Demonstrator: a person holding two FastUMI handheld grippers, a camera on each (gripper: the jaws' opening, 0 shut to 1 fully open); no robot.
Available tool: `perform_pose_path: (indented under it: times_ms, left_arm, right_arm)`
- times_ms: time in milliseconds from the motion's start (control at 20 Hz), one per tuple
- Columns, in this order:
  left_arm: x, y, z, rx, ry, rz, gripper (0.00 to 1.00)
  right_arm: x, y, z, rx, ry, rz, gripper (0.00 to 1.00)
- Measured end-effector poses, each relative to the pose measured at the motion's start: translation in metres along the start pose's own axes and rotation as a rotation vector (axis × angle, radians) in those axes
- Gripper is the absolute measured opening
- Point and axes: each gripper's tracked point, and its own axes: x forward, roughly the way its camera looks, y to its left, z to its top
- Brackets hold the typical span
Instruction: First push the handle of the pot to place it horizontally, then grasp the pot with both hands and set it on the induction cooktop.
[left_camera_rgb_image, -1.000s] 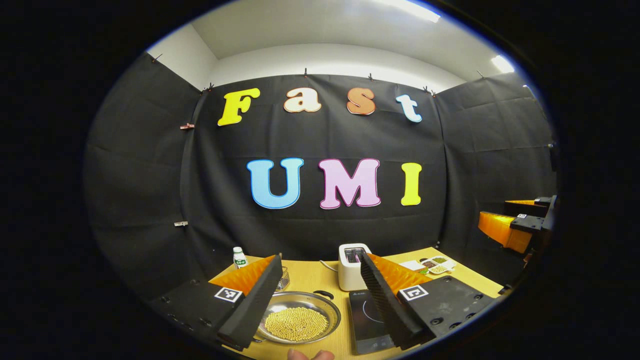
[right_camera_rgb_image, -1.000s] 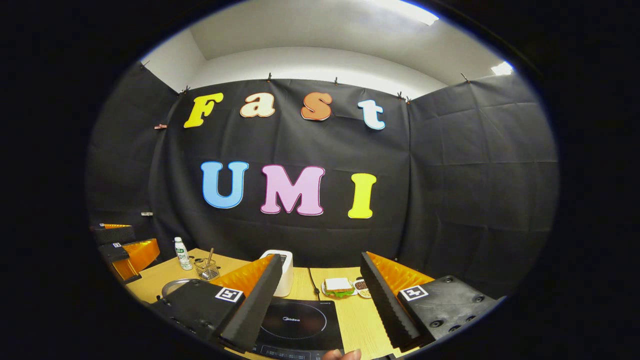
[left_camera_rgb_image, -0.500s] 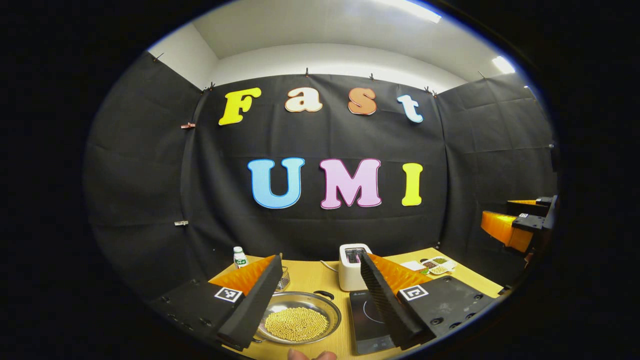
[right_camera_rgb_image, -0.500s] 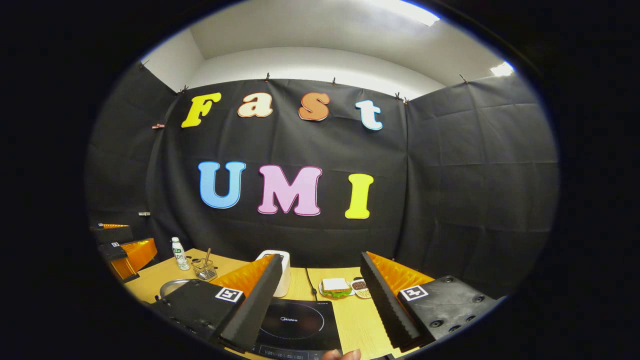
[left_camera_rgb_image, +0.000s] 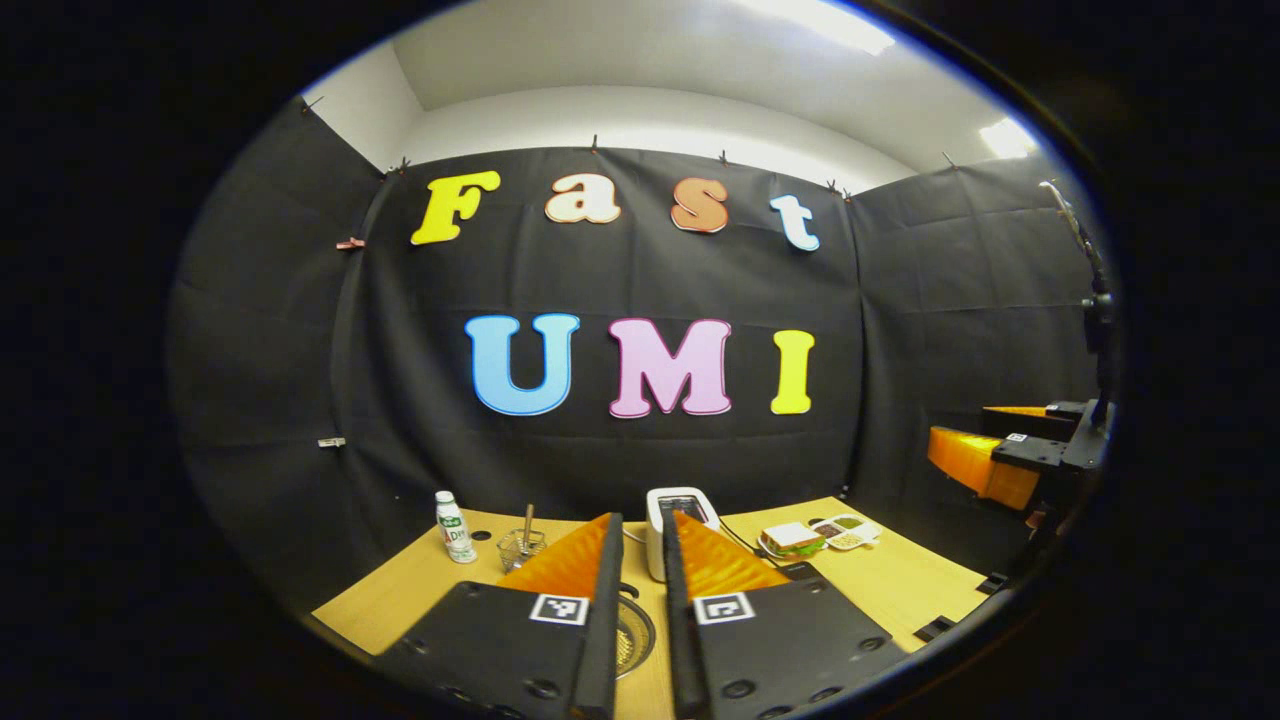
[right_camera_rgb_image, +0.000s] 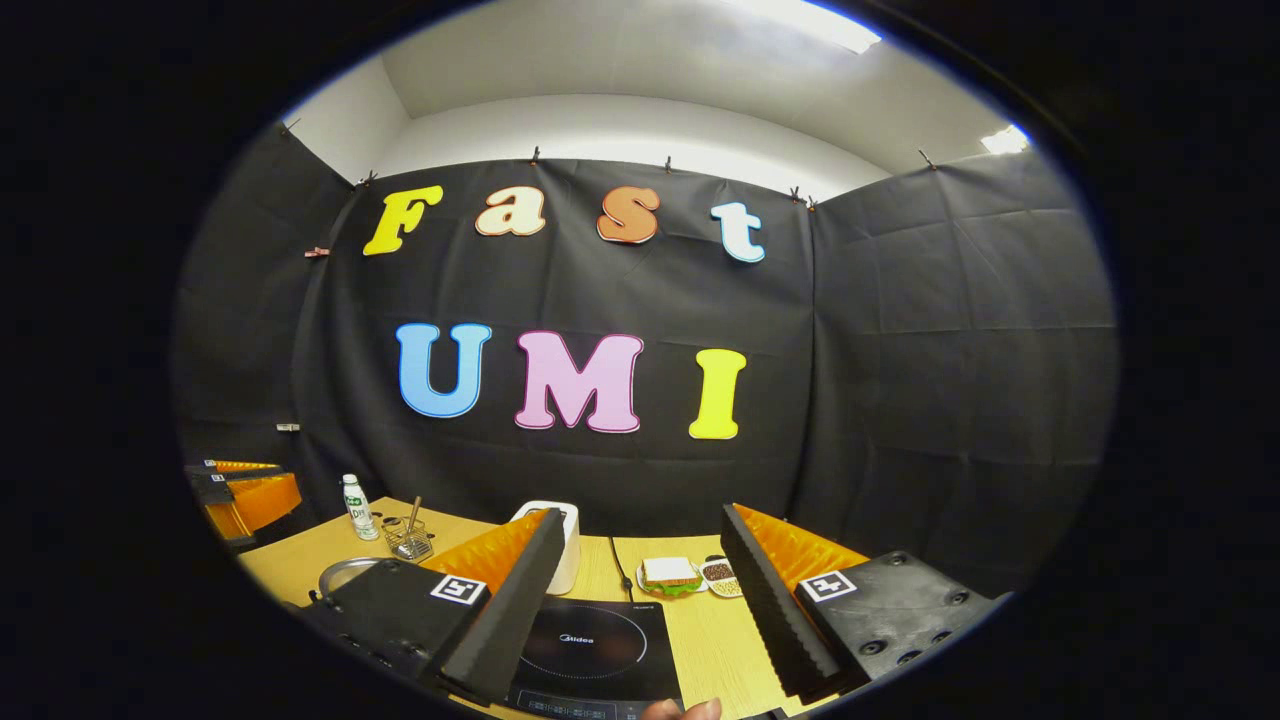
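Observation:
In the left gripper view a sliver of the metal pot (left_camera_rgb_image: 634, 636) shows on the wooden table, with its dark handle (left_camera_rgb_image: 628, 590) at the far rim, low between my fingers. My left gripper (left_camera_rgb_image: 641, 518) is shut above it with nothing in the narrow slit between its fingers. The right gripper view has the black induction cooktop (right_camera_rgb_image: 600, 645) lying below my right gripper (right_camera_rgb_image: 640, 515), which is open and holds nothing. The pot's rim (right_camera_rgb_image: 345, 572) peeks out left of the cooktop. Each gripper appears at the other view's edge: right gripper (left_camera_rgb_image: 985, 465), left gripper (right_camera_rgb_image: 250, 495).
A white toaster (right_camera_rgb_image: 570, 540) stands behind the cooktop. A small bottle (left_camera_rgb_image: 455, 527) and a wire basket (left_camera_rgb_image: 522, 545) sit at the back left. A sandwich plate (left_camera_rgb_image: 792, 540) and a dish of grains (left_camera_rgb_image: 845, 530) lie at the back right. A fingertip (right_camera_rgb_image: 680, 710) shows at the bottom.
My left gripper has shut its fingers and pulled back and up, so most of the pot is now hidden behind them. The right gripper has hardly moved.

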Motion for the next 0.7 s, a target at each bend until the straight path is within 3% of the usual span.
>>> perform_pose_path:
  times_ms: [50,100,250,700]
  left_arm:
    - [-0.003,0.003,-0.003,0.009,0.018,0.008,0.1]
    - [-0.001,0.003,-0.008,0.014,0.04,-0.003,0.05]
    - [-0.007,-0.008,-0.029,0.014,0.128,-0.063,0.05]
    - [-0.04,0.01,-0.17,-0.034,0.614,-0.153,0.05]
  right_arm:
    - [-0.001,0.0,0.0,0.001,0.0,0.0,0.98]
    - [-0.001,0.001,-0.001,0.003,0.002,0.001,0.98]
    - [-0.002,0.003,-0.002,0.003,0.006,0.005,0.96]
    - [-0.006,0.007,-0.017,0.001,0.052,0.02,0.98]
